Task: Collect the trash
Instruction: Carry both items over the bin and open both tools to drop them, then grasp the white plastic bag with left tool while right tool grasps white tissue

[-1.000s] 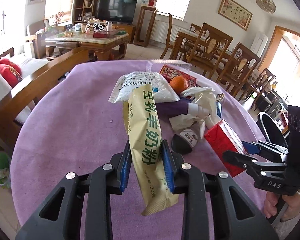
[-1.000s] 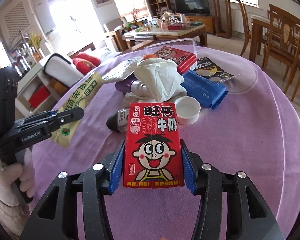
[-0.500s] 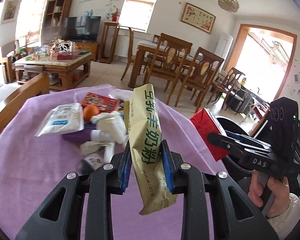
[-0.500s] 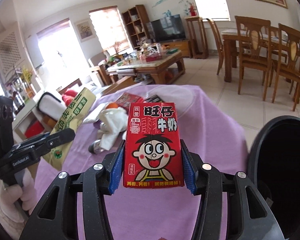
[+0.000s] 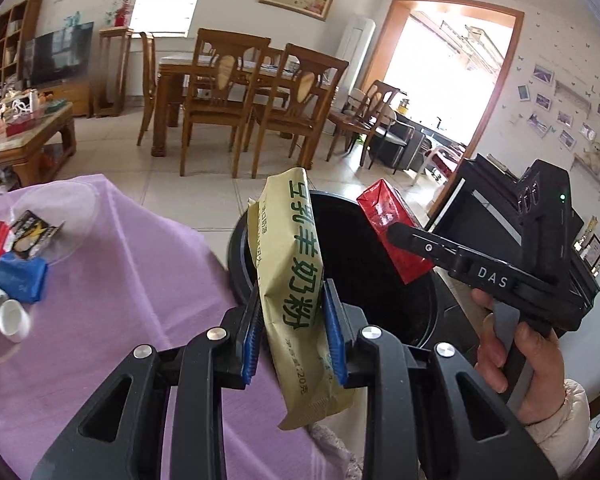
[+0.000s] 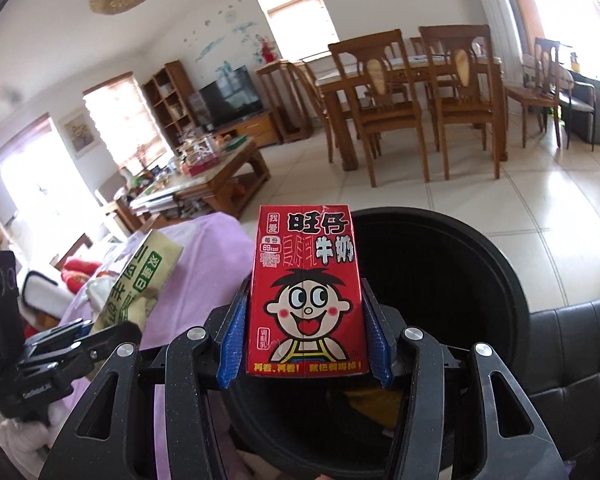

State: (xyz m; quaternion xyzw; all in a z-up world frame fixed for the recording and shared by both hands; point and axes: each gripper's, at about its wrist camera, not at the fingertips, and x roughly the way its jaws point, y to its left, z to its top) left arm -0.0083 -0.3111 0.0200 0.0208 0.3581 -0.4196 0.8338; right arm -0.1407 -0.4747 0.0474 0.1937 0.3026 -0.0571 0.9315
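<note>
Since the earlier frames both grippers have swung off the purple table (image 5: 112,280), where the trash pile filled centre frame, and the black bin (image 5: 380,280) now sits at centre frame under both loads. The left gripper (image 5: 292,332) is clamped narrowly on a tan sachet (image 5: 296,280) printed with green characters, creased, standing near upright at lower centre over the bin's near rim. The right gripper (image 6: 306,336) is closed about half-wide on an upright red milk carton (image 6: 306,292) bearing a cartoon face, lower centre, before the bin mouth (image 6: 440,280).
</note>
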